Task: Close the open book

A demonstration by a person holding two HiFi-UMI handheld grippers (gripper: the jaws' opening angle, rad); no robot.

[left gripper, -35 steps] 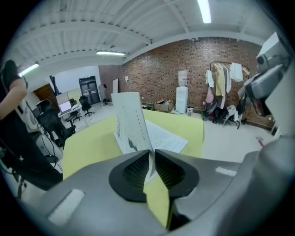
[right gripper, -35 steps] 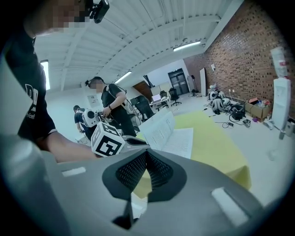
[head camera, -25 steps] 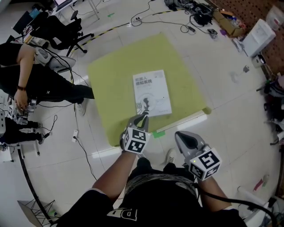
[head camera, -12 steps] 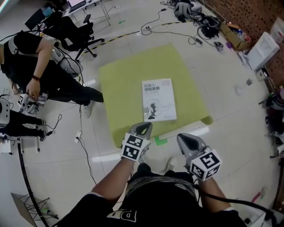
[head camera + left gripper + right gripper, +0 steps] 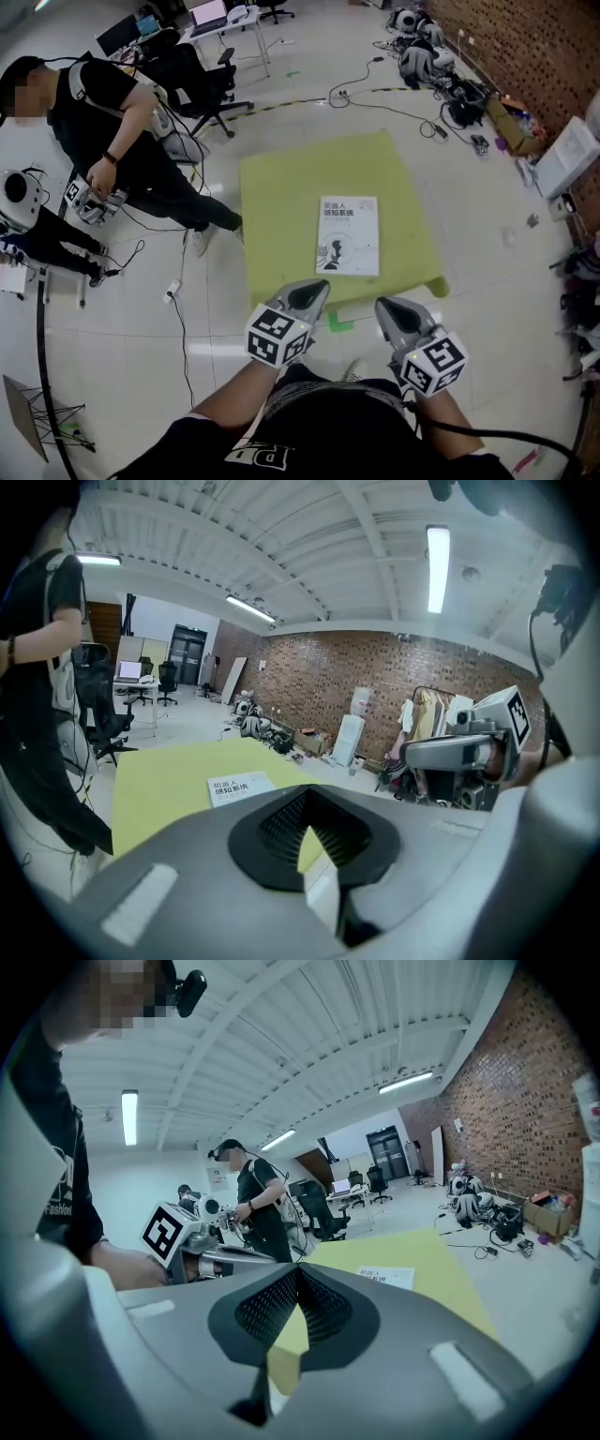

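We hold both grippers low in front of the body, forearms reaching forward and each tool tipped slightly downward. In the head view the tip of the left gripper overlaps the near edge of the yellow-green surface. The right gripper sits beside it and apart from it, marker cube facing up. The book lies closed, cover up, near the middle of that surface, well ahead of both tips and touched by neither.

The left gripper view shows its jaws pressed together with nothing between them. The right gripper view shows the same: closed and empty.

Only the head view shows the whole surface, the floor cables and the full figure of a person standing at the left. The gripper views add what it lacks – ceiling lights, a brick wall, and the opposite gripper seen from the side.
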